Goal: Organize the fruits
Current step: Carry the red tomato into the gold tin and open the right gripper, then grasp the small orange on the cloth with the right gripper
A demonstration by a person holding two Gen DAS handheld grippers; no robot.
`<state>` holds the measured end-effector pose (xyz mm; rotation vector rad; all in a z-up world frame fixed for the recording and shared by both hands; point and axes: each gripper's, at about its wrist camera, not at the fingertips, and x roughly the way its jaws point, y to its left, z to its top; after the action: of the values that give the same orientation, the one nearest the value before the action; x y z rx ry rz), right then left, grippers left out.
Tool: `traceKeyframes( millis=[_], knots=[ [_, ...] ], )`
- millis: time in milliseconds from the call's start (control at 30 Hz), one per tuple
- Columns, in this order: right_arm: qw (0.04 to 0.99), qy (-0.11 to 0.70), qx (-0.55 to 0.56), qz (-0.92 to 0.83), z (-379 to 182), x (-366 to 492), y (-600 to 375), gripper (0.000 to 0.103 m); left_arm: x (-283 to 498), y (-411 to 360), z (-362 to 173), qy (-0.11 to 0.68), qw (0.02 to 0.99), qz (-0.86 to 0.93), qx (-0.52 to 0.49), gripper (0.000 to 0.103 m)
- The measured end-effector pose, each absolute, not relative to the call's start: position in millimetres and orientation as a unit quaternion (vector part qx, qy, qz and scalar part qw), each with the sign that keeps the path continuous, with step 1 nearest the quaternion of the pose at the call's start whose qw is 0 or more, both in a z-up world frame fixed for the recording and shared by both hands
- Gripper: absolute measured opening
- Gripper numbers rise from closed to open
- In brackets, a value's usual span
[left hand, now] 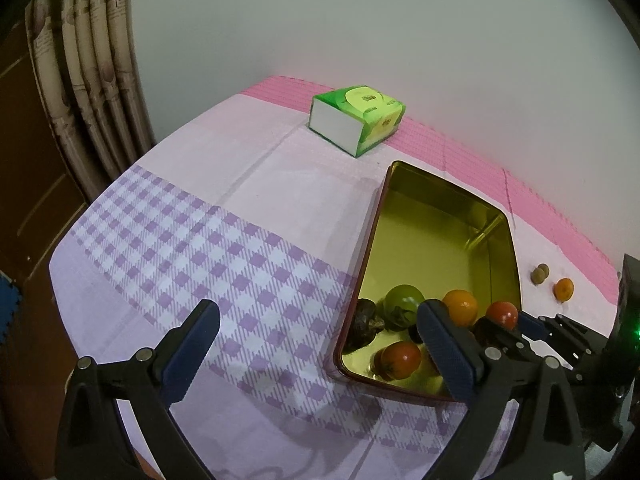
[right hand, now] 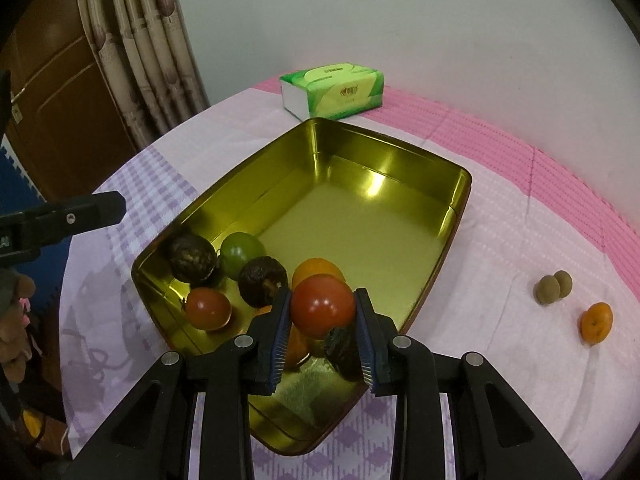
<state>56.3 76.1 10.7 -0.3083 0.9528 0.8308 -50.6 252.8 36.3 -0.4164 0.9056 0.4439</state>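
Note:
My right gripper (right hand: 322, 300) is shut on a red tomato (right hand: 322, 308), held just above the near end of the gold tin (right hand: 460, 216). In the tin lie another red tomato (right hand: 208, 308), a green fruit (right hand: 242, 252), an orange (right hand: 318, 269) and dark wrinkled fruits (right hand: 190, 258). On the cloth to the tin's right sit two small brown fruits (right hand: 554, 286) and a small orange (right hand: 596, 322). My left gripper (left hand: 318, 320) stands open over the checked cloth at the tin's left near corner (left hand: 340, 356), with nothing between its fingers.
A green tissue box (left hand: 356, 120) lies behind the tin near the wall. The table carries a lilac checked cloth (left hand: 180, 240) with a pink band at the back. A curtain (left hand: 92, 60) and a wooden door stand beyond the table's left edge.

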Motion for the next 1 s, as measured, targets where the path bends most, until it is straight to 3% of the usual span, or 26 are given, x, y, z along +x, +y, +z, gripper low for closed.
traceKeyframes(
  millis=[500,700,833,1000],
  knots=[
    [0.791,0.45,-0.145,0.389,7.5,53.0,80.1,0.034,-49.4,245.1,32.0,0.438,0.855,0.207,-0.185,0.098],
    [0.795,0.446,-0.142,0.385,9.2,52.9,78.4,0.04,-49.1,243.2,31.3,0.439,0.856,0.206,-0.181,0.098],
    [0.798,0.44,-0.139,0.388,13.6,51.9,77.2,0.053,-48.9,243.0,30.9,0.44,0.855,0.205,-0.181,0.098],
    [0.803,0.431,-0.135,0.389,21.0,49.3,75.1,0.054,-48.6,242.3,29.8,0.442,0.855,0.204,-0.179,0.098]
  ],
)
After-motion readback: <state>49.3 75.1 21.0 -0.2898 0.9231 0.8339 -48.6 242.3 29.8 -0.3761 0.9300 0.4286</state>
